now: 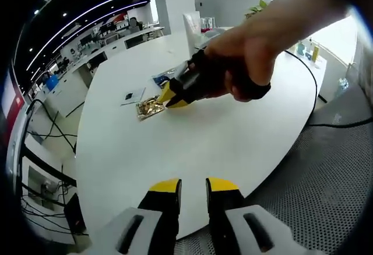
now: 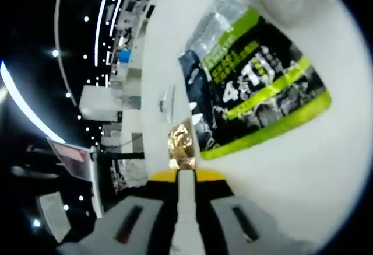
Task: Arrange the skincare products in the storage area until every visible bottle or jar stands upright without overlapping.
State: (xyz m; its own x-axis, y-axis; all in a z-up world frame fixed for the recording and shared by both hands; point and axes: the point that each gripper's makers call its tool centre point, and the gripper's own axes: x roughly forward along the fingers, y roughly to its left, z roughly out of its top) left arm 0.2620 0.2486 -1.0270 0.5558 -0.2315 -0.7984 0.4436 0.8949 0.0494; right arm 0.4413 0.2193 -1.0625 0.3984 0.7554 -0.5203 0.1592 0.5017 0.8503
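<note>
We work at a white oval tabletop (image 1: pixel 221 144). In the left gripper view, the left gripper (image 1: pixel 192 186) hovers over the near edge of the tabletop with its yellow-tipped jaws standing slightly apart and nothing between them; we judge it released. In that same view the right gripper (image 1: pixel 170 94), held in a hand (image 1: pixel 247 56), reaches toward the middle of the tabletop, its tip just beside a crumpled gold foil packet (image 1: pixel 150 107). Beyond it lie a small flat card (image 1: pixel 132 95) and a printed pouch (image 1: pixel 163 77). In the right gripper view, the jaws stand nearly together around a thin pale strip; we cannot tell whether this is a grasped item or the tabletop seen through the gap. The gold foil packet (image 2: pixel 181 143) sits directly ahead, touching the edge of the black-and-green printed pouch (image 2: pixel 256 86). No bottle or jar can be identified with certainty near the grippers; small bottles (image 1: pixel 309 49) stand at the far edge of the tabletop. We judge the step in hand to be the approach to the packet. The next move calls for closing on it cleanly without dragging the pouch.
</note>
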